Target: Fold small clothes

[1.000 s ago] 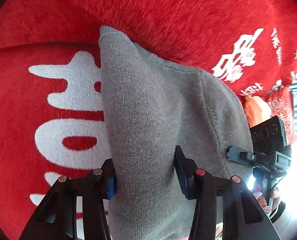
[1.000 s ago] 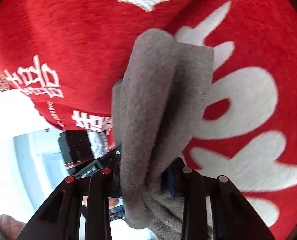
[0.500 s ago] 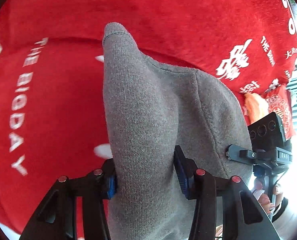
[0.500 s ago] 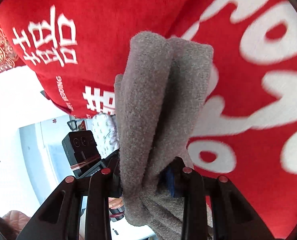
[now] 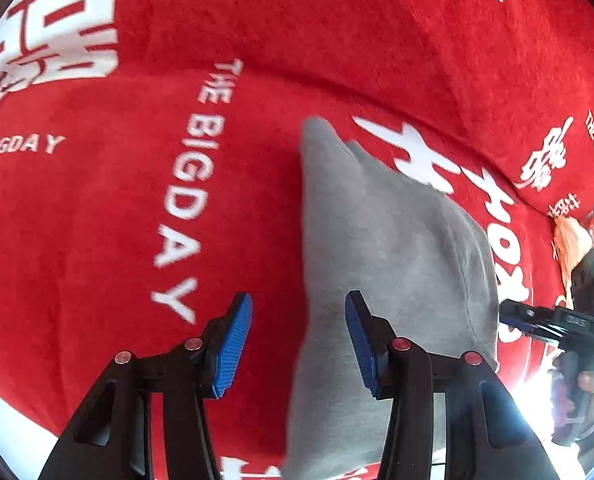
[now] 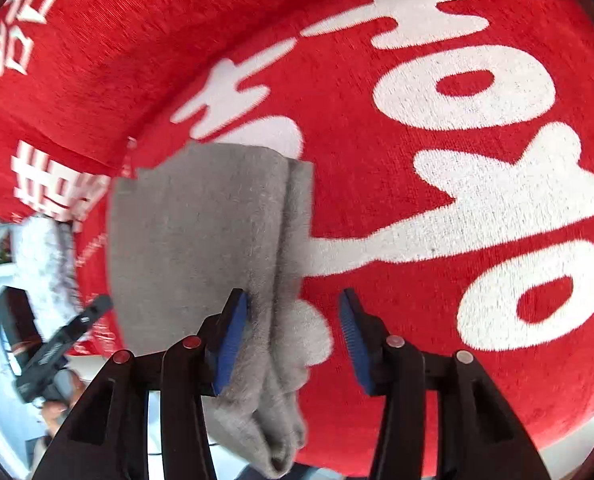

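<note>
Both the left gripper (image 5: 299,338) and right gripper (image 6: 293,340) are spreading, jaws parted, off the folded fuzzy gray garment (image 6: 201,236) lying at twelve o'clock on plush red blanket (image 5: 97,240)

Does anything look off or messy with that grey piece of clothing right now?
Slightly. The grey garment is bunched in thick, uneven folds, sagging from the left pad of the right gripper, whose jaws are opening. The left gripper stands open; the cloth touches only its right pad. Nothing looks torn or spilled on the red blanket.
</note>
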Available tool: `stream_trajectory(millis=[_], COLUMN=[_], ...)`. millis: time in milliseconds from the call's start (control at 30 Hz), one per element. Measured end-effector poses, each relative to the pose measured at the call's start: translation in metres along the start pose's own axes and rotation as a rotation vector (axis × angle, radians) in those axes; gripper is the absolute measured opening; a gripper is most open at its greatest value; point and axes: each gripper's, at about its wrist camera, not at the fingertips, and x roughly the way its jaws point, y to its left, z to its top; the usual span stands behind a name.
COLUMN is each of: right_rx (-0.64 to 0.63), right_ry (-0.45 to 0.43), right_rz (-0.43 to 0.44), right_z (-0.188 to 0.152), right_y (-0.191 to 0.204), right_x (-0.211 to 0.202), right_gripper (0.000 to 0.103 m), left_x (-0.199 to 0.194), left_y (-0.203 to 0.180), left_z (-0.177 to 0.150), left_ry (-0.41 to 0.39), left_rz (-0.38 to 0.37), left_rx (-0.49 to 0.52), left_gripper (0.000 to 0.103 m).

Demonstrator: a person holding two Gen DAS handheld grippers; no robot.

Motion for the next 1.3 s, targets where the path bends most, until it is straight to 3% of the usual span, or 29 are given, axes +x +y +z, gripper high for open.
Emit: stream_trajectory(millis=[100, 133, 167, 200, 333, 400, 500, 633, 800, 900, 1000, 1067, 1300], right_rx=[0.054, 0.080, 0.088, 0.067, -0.108, -0.134, -0.103, -0.127, -0.224, -0.270, -0.214, -0.177, -0.172], right_ry=[0.041, 0.062, 0.072, 0.069, 0.005, 0.014, 0.018, -0.018, -0.092, -0.047, -0.007, -0.015, 0.009], right_rz=[0.102, 0.122, 0.133, 0.113, -0.079, -0.154, -0.162, -0.209, -0.140, -0.177, -0.211, -0.196, -0.214], right_z=[-0.001, -0.001, -0.003, -0.006, -0.013, -0.012, -0.012, -0.025, -0.055, -0.066, -0.066, -0.066, -0.076], right_y=[0.001, 0.004, 0.008, 0.013, 0.033, 0.026, 0.015, 0.031, 0.072, 0.083, 0.065, 0.056, 0.056], right_x=[0.006, 0.014, 0.019, 0.022, 0.014, 0.021, 0.028, 0.009, -0.013, 0.003, 0.025, 0.024, 0.008], right_gripper=[0.053, 0.048, 0.036, 0.020, 0.012, 0.012, 0.012, 0.012, 0.012, 0.012, 0.006, 0.000, 0.001], left_x=[0.000, 0.002, 0.004, 0.006, 0.035, 0.038, 0.033, 0.025, 0.019, 0.017, 0.016, 0.013, 0.004], left_y=[0.000, -0.003, -0.006, -0.010, -0.023, -0.022, -0.023, -0.025, -0.029, -0.032, -0.034, -0.035, -0.037], left_z=[0.005, 0.006, 0.006, 0.005, -0.006, -0.009, -0.009, -0.015, -0.024, -0.027, -0.029, -0.031, -0.035], left_ry=[-0.009, -0.007, -0.006, -0.004, 0.024, 0.013, 0.025, 0.041, 0.054, 0.062, 0.071, 0.077, 0.100], left_rz=[-0.004, -0.009, -0.011, -0.004, 0.077, 0.092, 0.114, 0.156, 0.183, 0.191, 0.190, 0.191, 0.201], left_rx=[0.005, 0.009, 0.016, 0.031, 0.115, 0.115, 0.093, 0.123, 0.142, 0.147, 0.153, 0.162, 0.166], left_gripper=[0.050, 0.050, 0.050, 0.050, 0.053, 0.063, 0.063, 0.063, 0.063, 0.063, 0.063, 0.063, 0.063])
